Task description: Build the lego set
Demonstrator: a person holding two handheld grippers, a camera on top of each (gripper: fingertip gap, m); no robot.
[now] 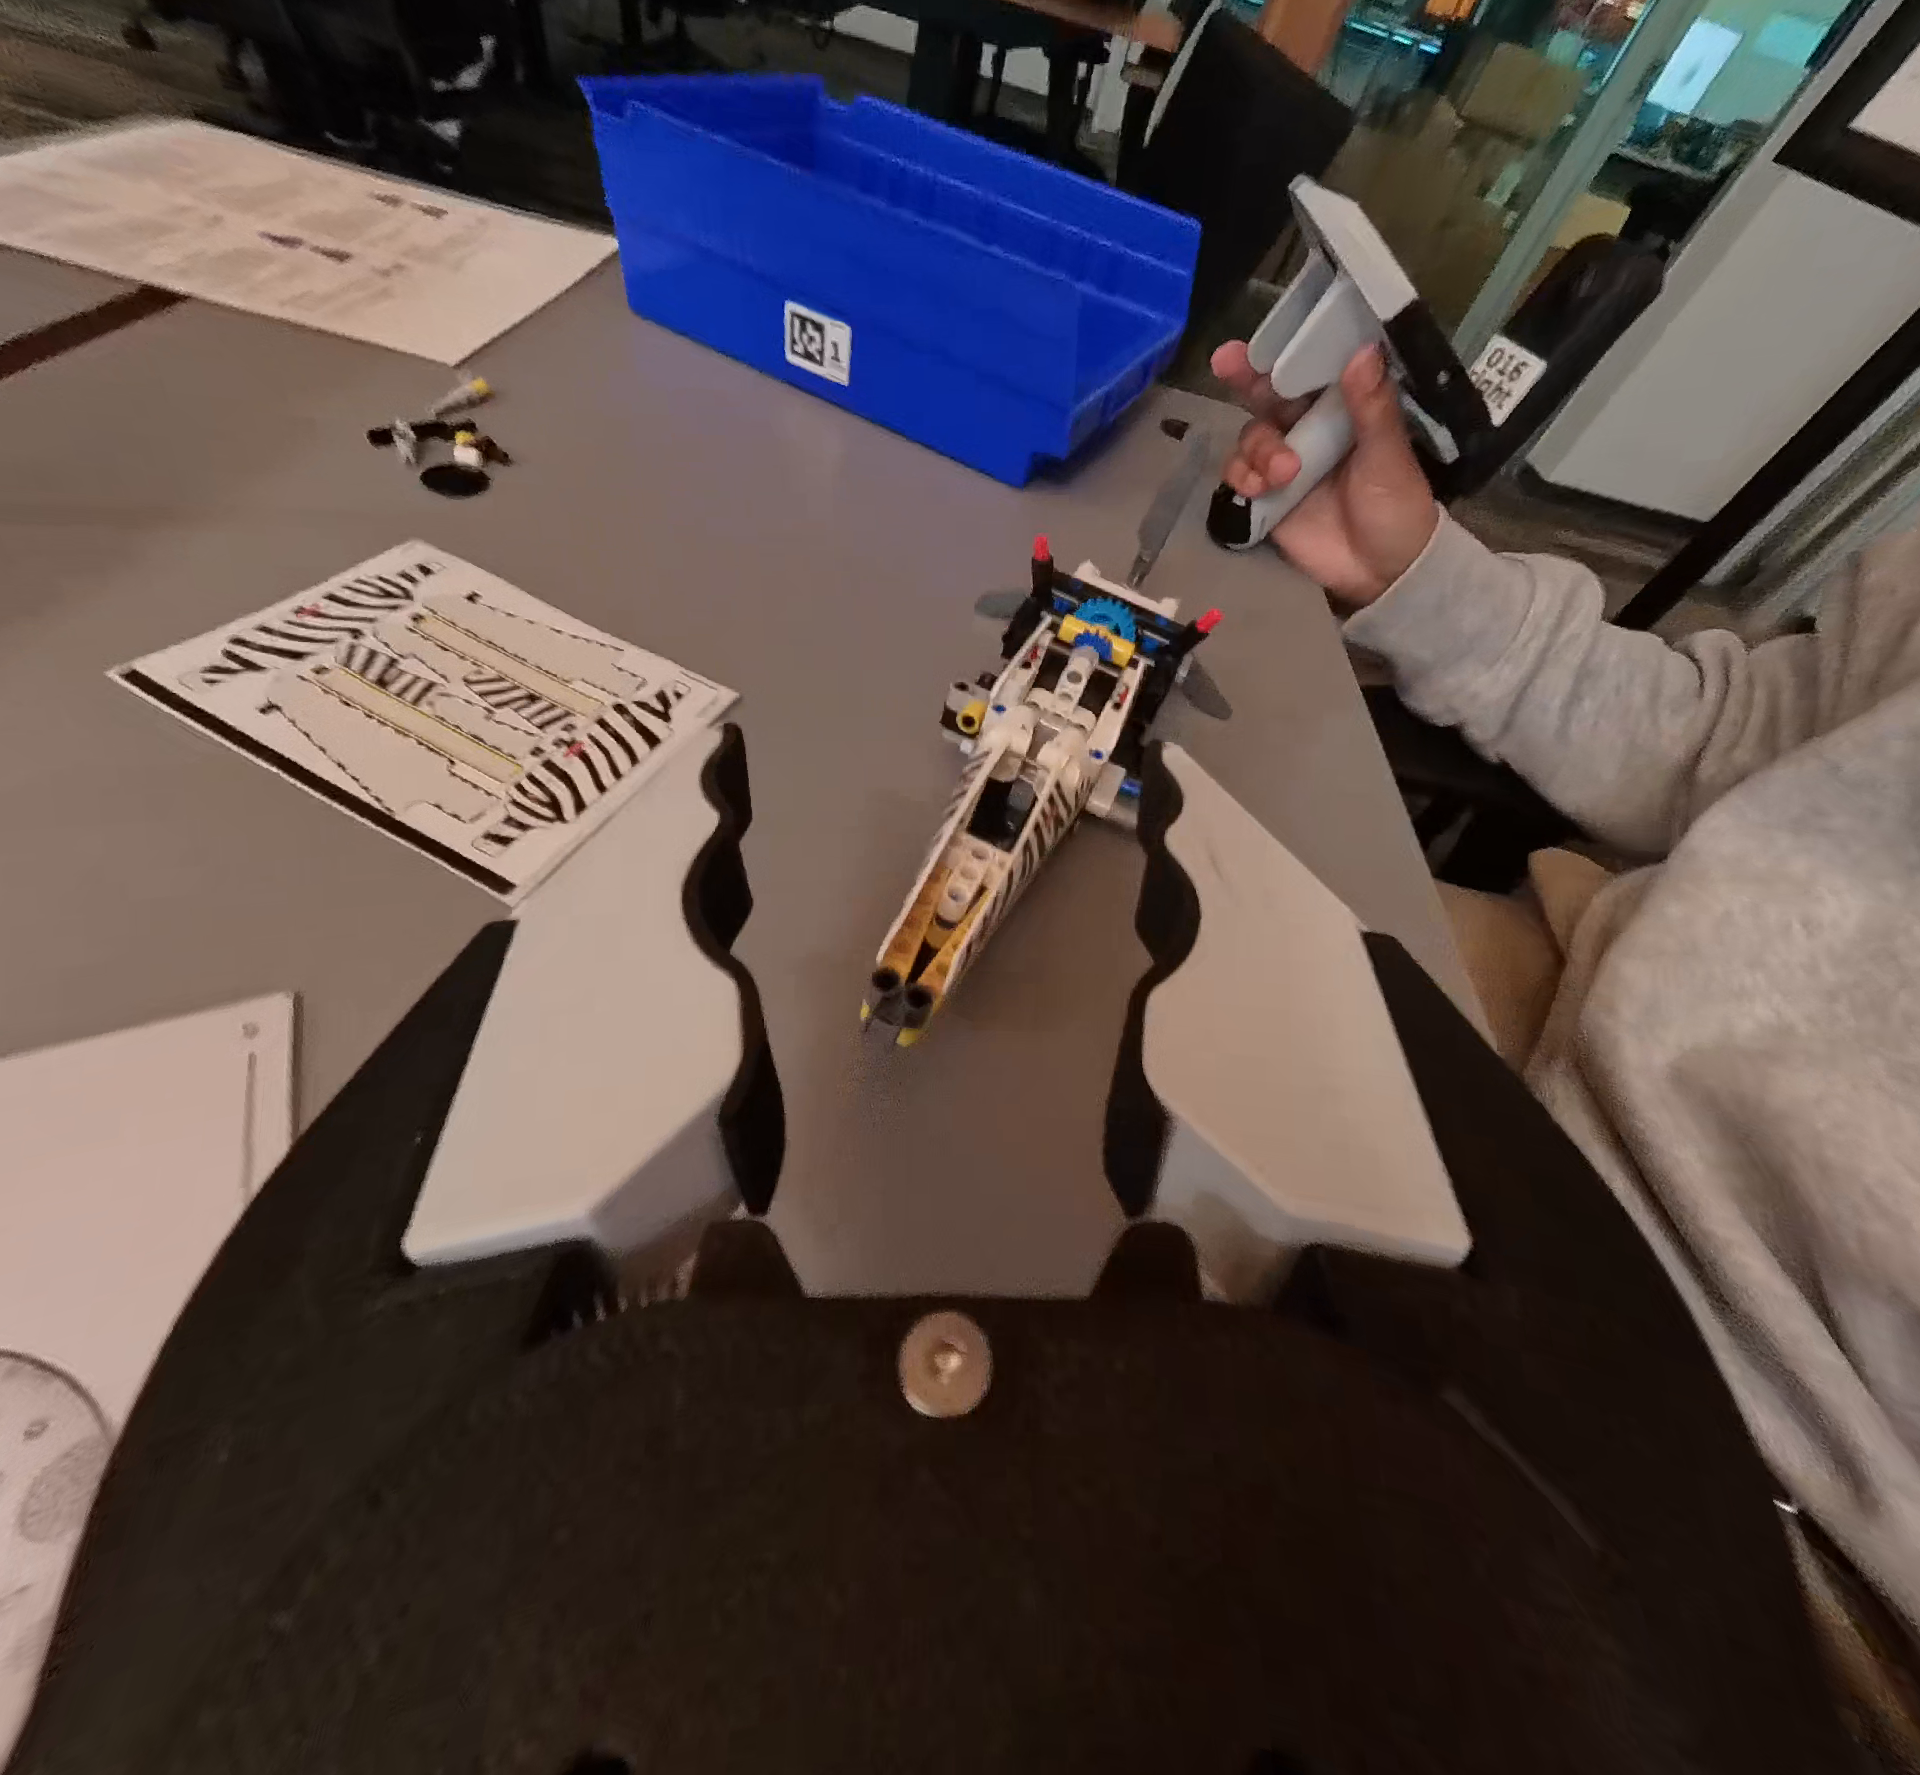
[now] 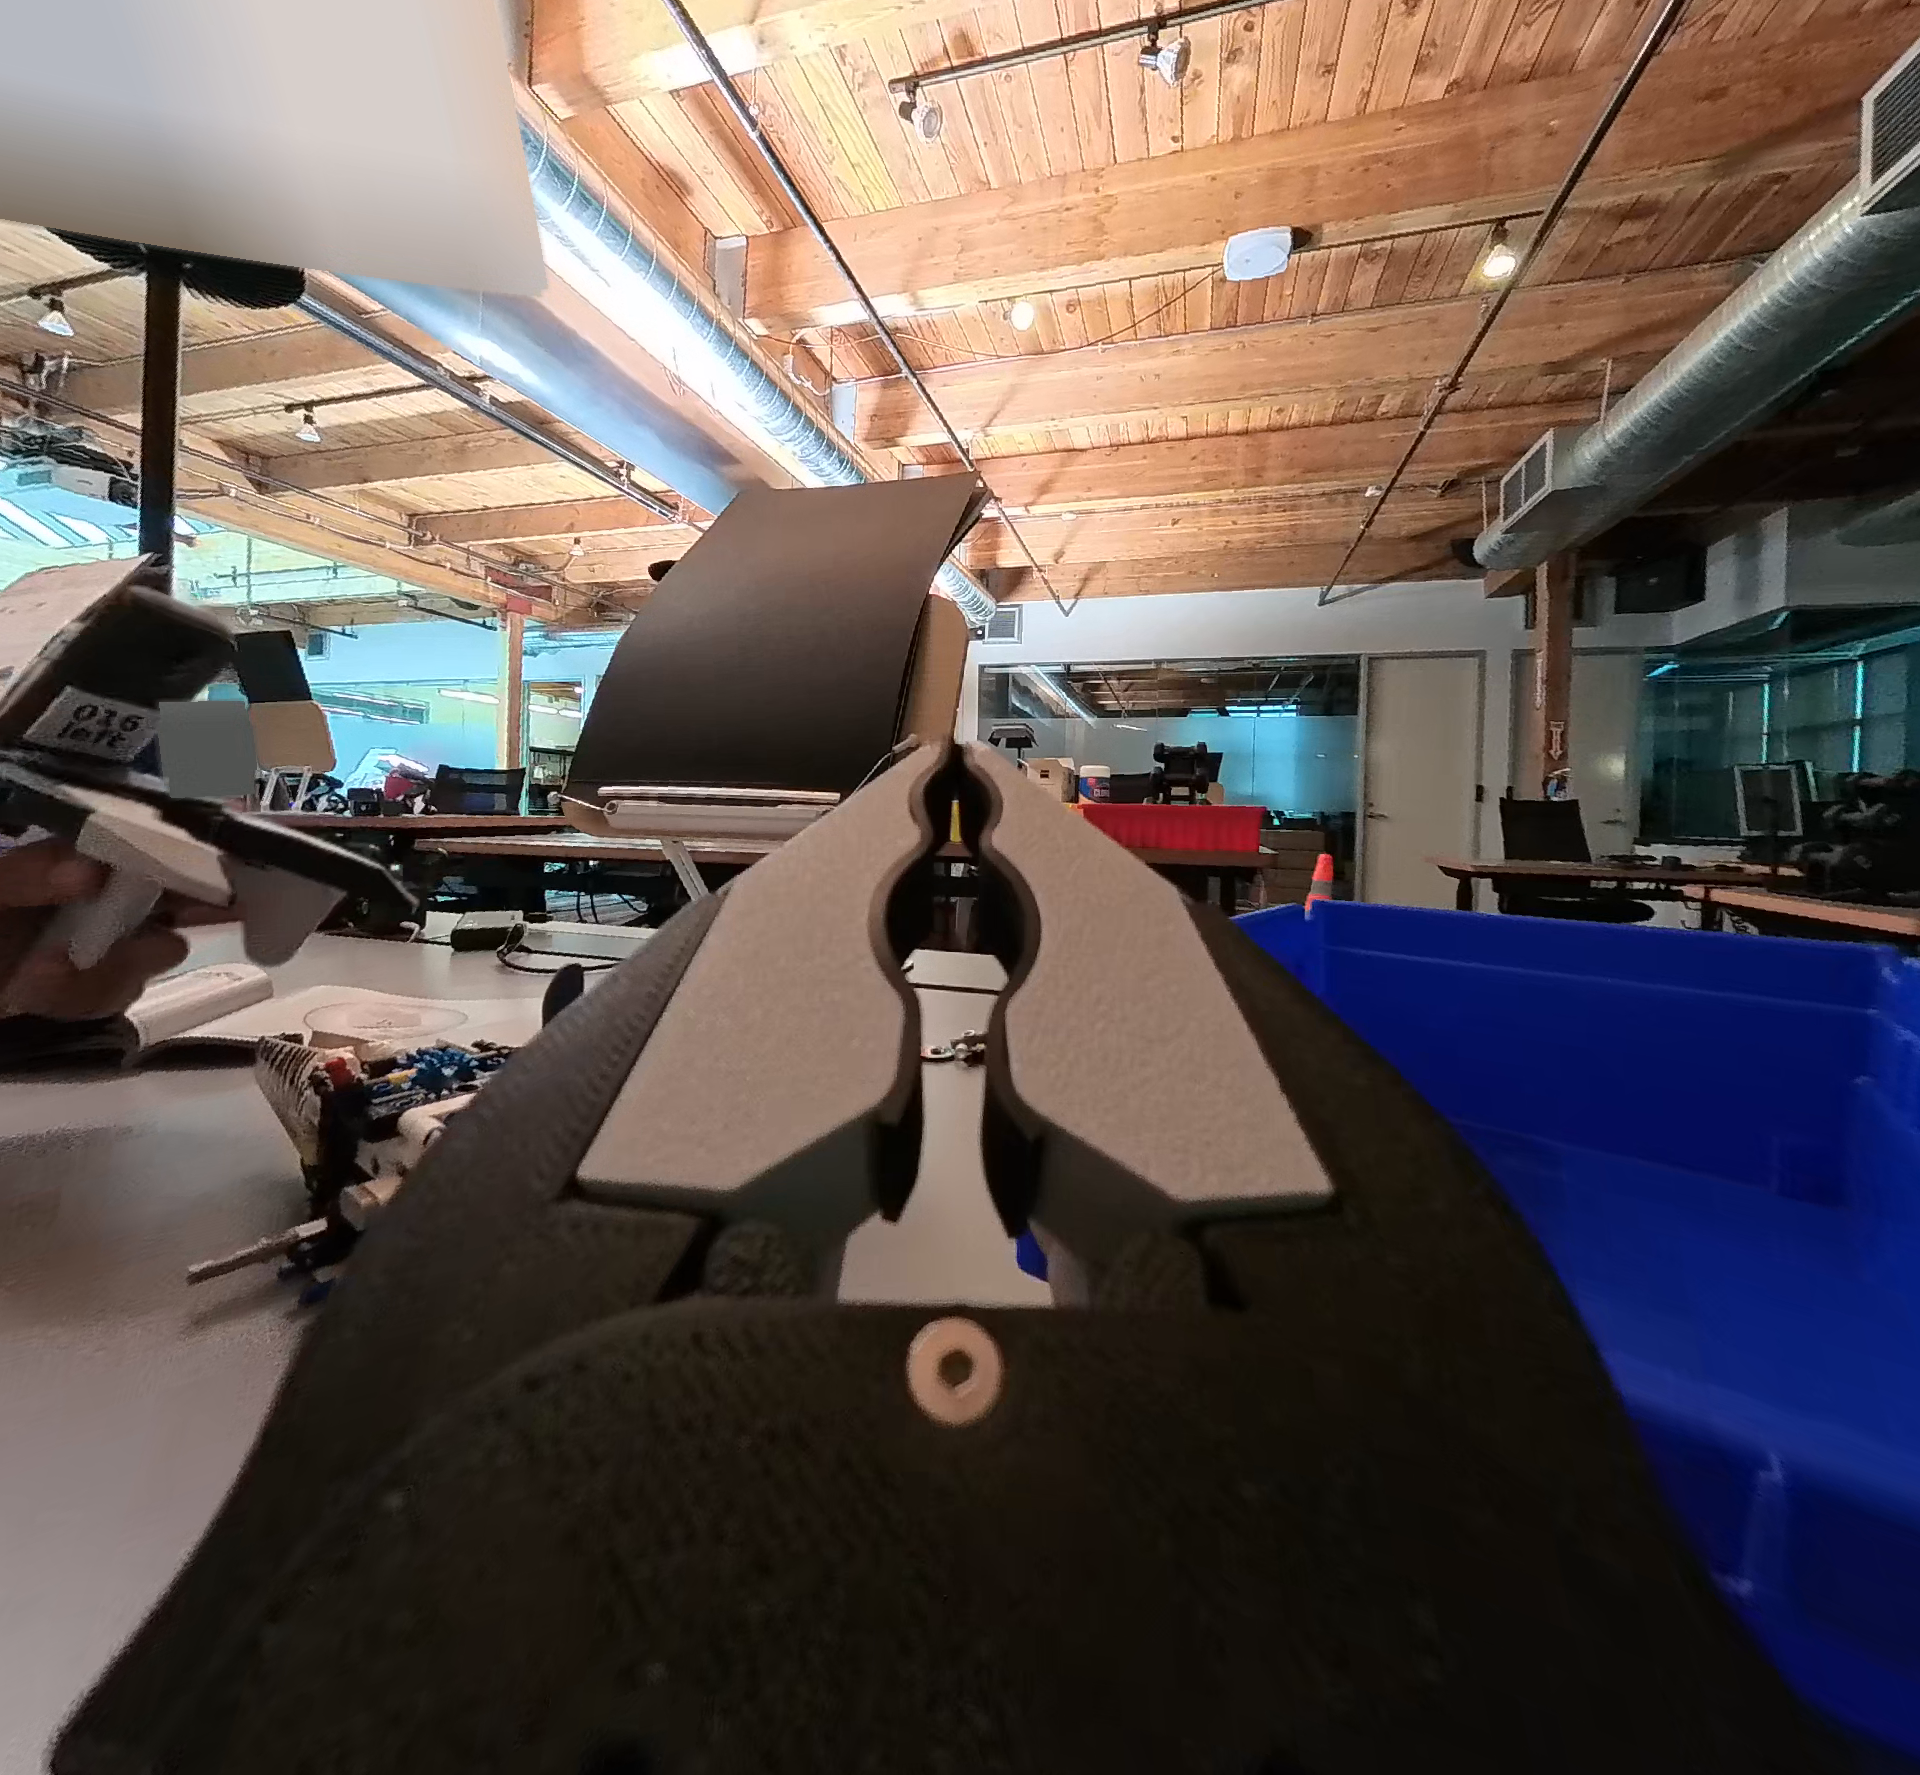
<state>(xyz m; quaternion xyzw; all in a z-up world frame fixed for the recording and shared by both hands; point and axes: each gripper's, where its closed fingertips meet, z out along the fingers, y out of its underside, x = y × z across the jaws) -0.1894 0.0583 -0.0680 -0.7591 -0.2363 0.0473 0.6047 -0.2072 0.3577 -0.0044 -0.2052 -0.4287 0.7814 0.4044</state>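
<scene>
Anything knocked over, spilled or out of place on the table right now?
Mostly tidy. The lego model lies on its side, and a few loose pieces sit scattered apart from it, outside the blue bin.

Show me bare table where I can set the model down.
Bare grey table lies between the sticker sheet, loose parts and blue bin. It is crowded by the model near the right edge.
</scene>
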